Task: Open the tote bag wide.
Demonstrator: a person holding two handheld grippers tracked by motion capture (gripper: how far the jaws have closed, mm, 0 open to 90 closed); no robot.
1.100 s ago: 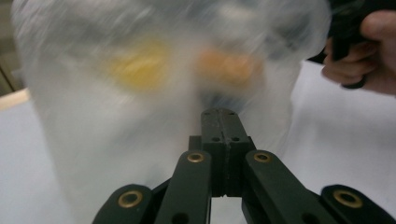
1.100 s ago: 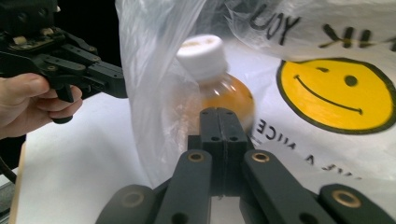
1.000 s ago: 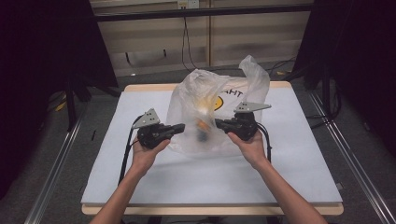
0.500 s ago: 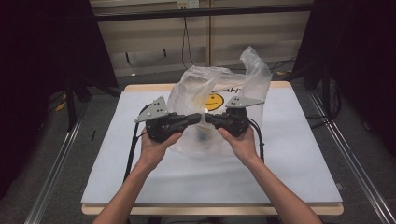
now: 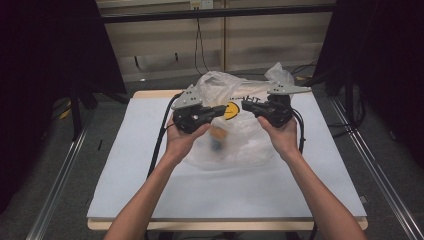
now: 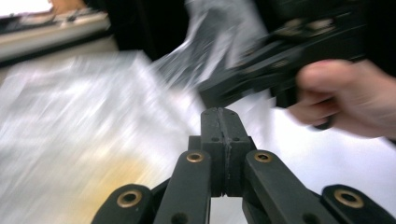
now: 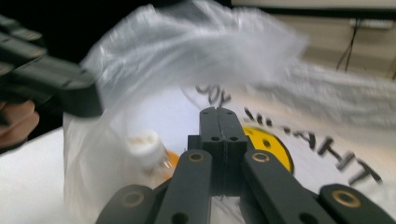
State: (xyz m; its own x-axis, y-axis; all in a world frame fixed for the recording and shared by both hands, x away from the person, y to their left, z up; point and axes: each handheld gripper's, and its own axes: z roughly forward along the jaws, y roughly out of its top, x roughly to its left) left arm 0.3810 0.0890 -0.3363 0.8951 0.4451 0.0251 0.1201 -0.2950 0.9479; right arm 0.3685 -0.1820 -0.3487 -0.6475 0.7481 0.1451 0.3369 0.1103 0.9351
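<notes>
Plastic bag (image 5: 235, 135) hangs between and below both grippers; left gripper (image 5: 220, 110) and right gripper (image 5: 246, 106) pressed together (pinching bag film, prob.), equally near.

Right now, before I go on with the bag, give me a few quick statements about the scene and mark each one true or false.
1. The plastic bag carries a yellow smiley face. True.
2. The left gripper has its jaws wide open. False: the jaws are pressed together.
3. A bottle with a white cap sits inside the bag. True.
4. The bag lies on the floor beside the table. False: it is over the white table, between the two grippers.
5. The right gripper is shut. True; whether it pinches the bag's film cannot be told.
</notes>
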